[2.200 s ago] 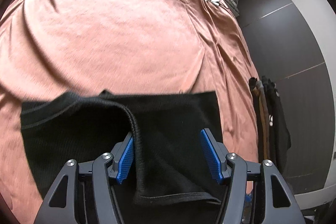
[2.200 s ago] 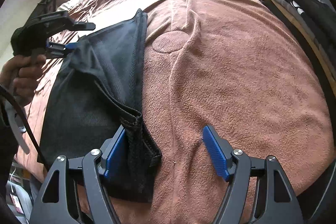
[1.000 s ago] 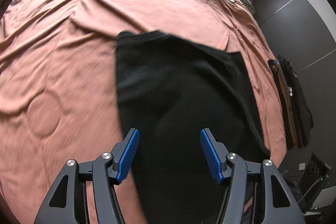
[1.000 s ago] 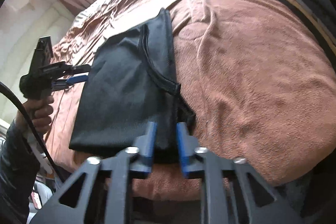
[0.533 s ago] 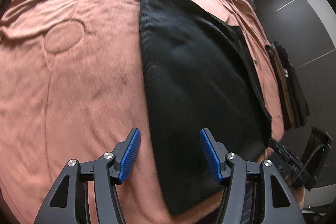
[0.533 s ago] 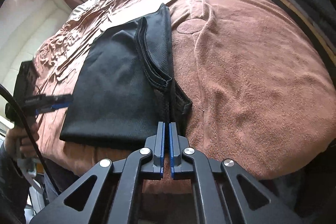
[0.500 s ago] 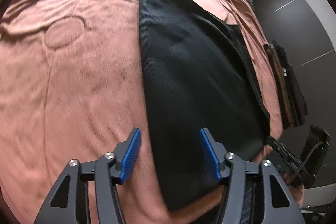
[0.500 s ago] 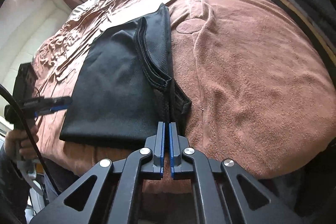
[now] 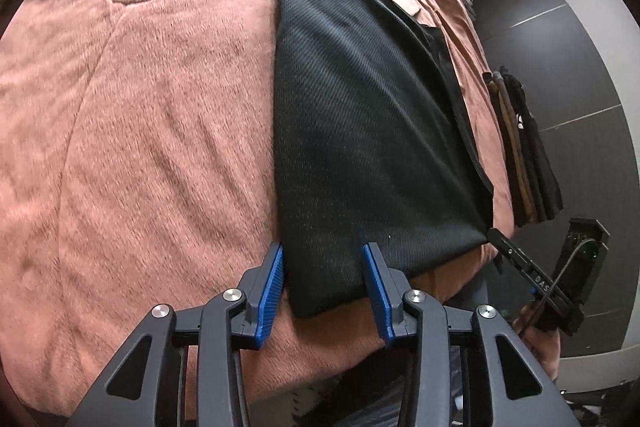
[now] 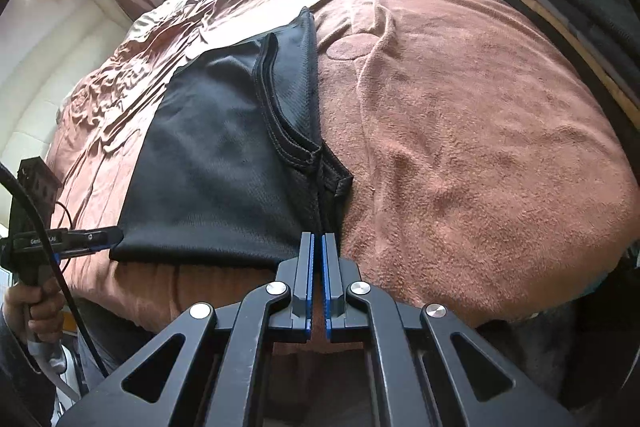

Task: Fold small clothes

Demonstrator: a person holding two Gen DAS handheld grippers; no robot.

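A folded black mesh-knit garment (image 9: 368, 115) lies flat on a bed's rust-brown fleece blanket (image 9: 152, 131). The left tool (image 9: 322, 269) straddles its near corner, jaws closing, pads not yet pressing. The right tool (image 10: 318, 251) is clamped tight on the garment's near hem.

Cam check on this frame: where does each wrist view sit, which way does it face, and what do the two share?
Left wrist: on the left gripper, looking down over the near left corner of the folded black mesh garment, which lies between its closing fingers; the right gripper shows at far right.
Right wrist: on the right gripper, shut on the garment's near right corner; the left gripper and a hand show at left.
Shared: the garment, the brown fleece blanket, each other's gripper.
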